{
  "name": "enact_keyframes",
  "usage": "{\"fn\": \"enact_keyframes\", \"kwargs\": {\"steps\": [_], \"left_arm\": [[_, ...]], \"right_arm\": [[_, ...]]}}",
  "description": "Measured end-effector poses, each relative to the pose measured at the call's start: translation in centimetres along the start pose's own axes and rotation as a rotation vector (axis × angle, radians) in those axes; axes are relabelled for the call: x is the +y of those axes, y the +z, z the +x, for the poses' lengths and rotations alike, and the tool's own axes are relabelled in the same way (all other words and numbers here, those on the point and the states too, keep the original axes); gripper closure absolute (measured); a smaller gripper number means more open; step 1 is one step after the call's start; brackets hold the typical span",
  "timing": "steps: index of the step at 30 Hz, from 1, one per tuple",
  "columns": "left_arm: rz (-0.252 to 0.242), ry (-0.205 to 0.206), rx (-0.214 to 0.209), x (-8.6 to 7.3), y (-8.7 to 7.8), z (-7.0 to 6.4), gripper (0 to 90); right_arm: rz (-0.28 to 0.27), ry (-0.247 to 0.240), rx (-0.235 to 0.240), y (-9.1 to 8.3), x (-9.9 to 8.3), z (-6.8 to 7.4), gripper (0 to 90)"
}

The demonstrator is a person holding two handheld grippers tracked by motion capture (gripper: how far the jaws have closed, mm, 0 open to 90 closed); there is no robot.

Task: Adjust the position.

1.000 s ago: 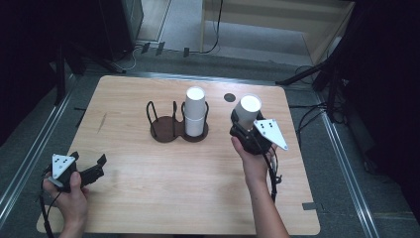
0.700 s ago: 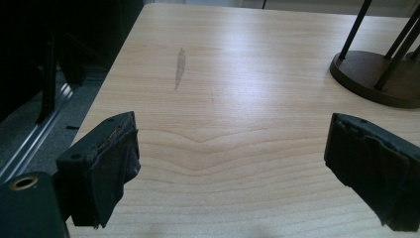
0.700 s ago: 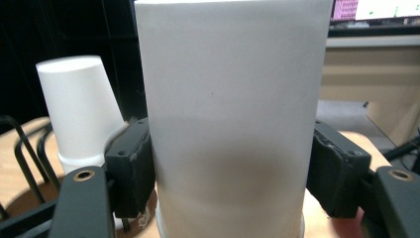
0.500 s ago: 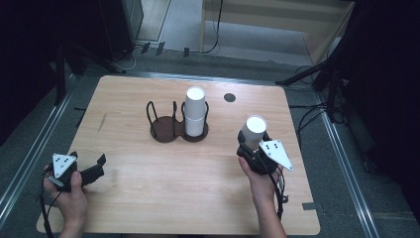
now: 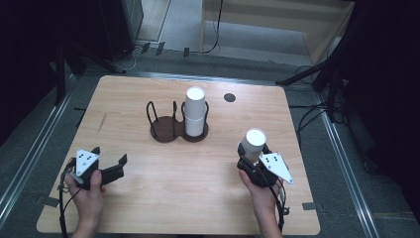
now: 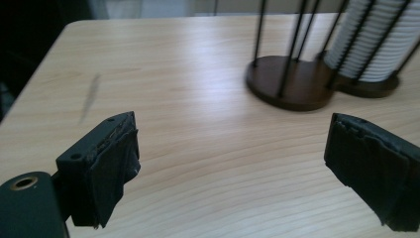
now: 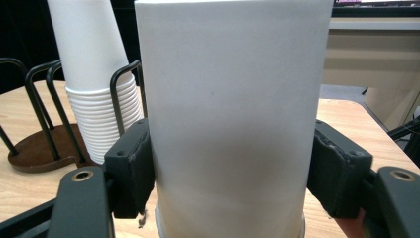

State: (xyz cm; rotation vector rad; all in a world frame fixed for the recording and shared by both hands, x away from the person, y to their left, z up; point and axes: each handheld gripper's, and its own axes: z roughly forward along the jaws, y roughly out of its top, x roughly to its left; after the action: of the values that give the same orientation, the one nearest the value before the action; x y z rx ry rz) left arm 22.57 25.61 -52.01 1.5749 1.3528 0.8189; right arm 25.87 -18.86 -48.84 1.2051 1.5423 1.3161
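A dark brown two-ring cup holder (image 5: 168,130) stands at the table's middle back. Its right ring carries a stack of upside-down white paper cups (image 5: 195,111) (image 7: 94,74) (image 6: 381,39); its left ring is empty. At the right front my right gripper (image 5: 253,154) is shut on a single upside-down white paper cup (image 5: 254,144) (image 7: 233,114), with both jaws pressed on its lower wall. At the left front my left gripper (image 5: 110,157) (image 6: 233,163) is held open just above the wood, nothing between its jaws.
The wooden table (image 5: 148,198) has a small dark round spot (image 5: 229,97) at the back right and a faint grey streak (image 6: 89,96) at the left. Cables and dark stands lie on the floor beyond the far edge.
My right gripper has carried the single cup from beside the holder toward the table's front right. The left gripper has stayed put.
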Motion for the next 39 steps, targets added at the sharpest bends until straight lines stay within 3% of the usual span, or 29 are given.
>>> {"fn": "enact_keyframes", "kwargs": {"steps": [6,10,12,15,18,24,31,39], "left_arm": [[-0.009,0.024,-0.089,2.2,0.6,-2.7,7.1],[0.018,0.068,-0.172,3.6,1.1,-4.8,7.2],[0.038,0.08,-0.242,3.9,1.3,-5.8,7.1],[0.08,0.1,-0.283,4.3,1.6,-6.8,7.2],[0.134,0.069,-0.362,4.8,1.8,-7.3,7.2],[0.172,0.103,-0.406,5.1,2.0,-8.5,7.2],[0.167,0.098,-0.492,5.3,2.2,-9.5,7.3],[0.207,0.133,-0.536,5.1,2.3,-10.9,8.4]], "right_arm": [[0.001,-0.019,0.009,-0.2,-0.5,0.6,28.1],[0.017,-0.041,0.031,0.1,-0.8,1.4,27.5],[0.03,-0.067,0.033,0.2,-1.2,1.9,27.3],[0.038,-0.105,0.049,0.4,-1.7,2.7,27.1],[0.045,-0.116,0.067,0.5,-2.0,3.2,27.0],[0.065,-0.143,0.112,1.0,-2.7,4.0,27.4],[0.039,-0.25,0.128,1.0,-3.3,5.7,27.8],[0.019,-0.357,0.131,0.9,-3.6,7.3,27.9]]}}
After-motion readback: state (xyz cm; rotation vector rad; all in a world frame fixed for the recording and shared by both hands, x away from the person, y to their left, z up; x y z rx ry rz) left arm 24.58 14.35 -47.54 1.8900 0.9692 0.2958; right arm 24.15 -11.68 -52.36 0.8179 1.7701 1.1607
